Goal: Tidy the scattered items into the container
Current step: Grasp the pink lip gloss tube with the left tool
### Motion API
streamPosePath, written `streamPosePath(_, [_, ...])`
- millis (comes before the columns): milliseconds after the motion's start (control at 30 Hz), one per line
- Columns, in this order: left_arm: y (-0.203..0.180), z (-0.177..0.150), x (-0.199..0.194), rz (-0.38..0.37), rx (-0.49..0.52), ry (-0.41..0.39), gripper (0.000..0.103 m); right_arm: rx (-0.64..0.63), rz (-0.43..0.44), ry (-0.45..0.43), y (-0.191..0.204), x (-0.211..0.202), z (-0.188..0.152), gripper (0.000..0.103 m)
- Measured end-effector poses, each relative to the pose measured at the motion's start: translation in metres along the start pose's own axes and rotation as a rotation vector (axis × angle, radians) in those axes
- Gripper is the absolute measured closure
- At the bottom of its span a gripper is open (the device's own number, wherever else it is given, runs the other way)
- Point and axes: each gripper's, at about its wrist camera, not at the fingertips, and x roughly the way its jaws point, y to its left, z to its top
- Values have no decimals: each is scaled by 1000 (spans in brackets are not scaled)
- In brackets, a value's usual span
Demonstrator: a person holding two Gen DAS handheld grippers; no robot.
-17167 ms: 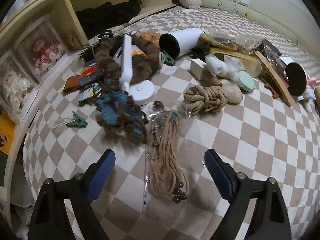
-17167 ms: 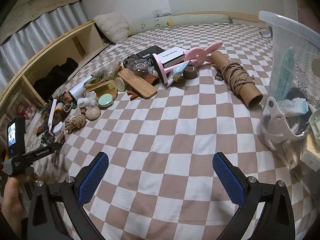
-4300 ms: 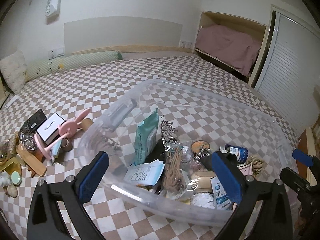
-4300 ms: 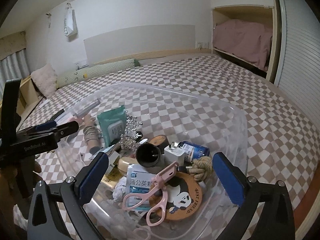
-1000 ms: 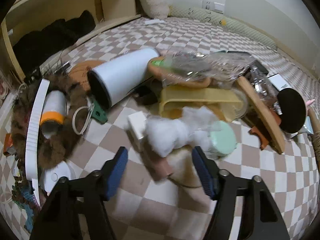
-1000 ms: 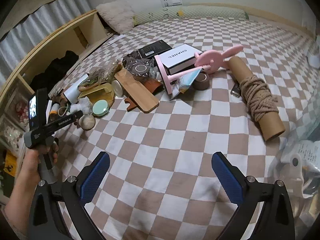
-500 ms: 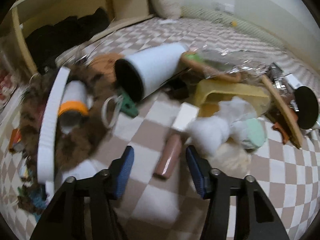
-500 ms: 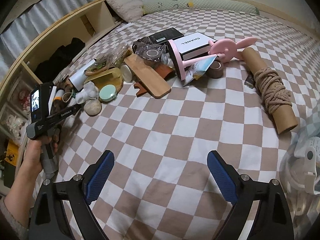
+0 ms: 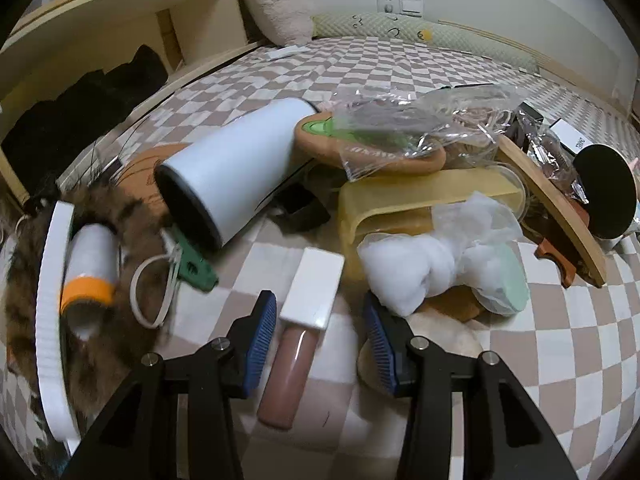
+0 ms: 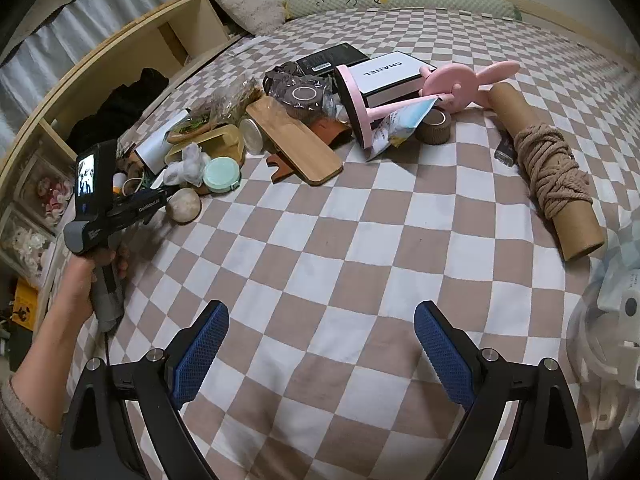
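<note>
Honestly the lip gloss tube (image 9: 296,344) lying on the checkered bedspread (image 9: 560,344) looks light, rigid and slick; left gripper (image 9: 320,338) is part open around it, holding nothing yet, so I'd pinch the white cap end. Right gripper (image 10: 320,348) hovers wide open, empty

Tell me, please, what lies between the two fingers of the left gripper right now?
In the left wrist view, a lip gloss tube with a white cap lies on the checkered bedcover between the open left gripper fingers, nearer the left one.
</note>
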Motion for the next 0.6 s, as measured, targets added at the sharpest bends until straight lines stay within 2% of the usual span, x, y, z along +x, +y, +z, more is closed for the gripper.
streamPosePath(67, [-2, 0, 0, 3, 12, -10, 58, -4, 3, 3, 1, 1, 0, 9])
streamPosePath(133, [0, 0, 1, 6, 12, -11, 72, -9, 7, 5, 2, 2, 0, 9])
streamPosePath(200, [4, 0, 1, -2, -6, -11, 81, -14, 5, -2, 3, 1, 0, 9])
streamPosePath(467, [0, -7, -7, -5, 3, -9, 82, -21, 18, -13, 6, 0, -1, 9])
streamPosePath(600, [-2, -18, -18, -6, 0, 23, 82, -32, 26, -35, 11, 4, -1, 11])
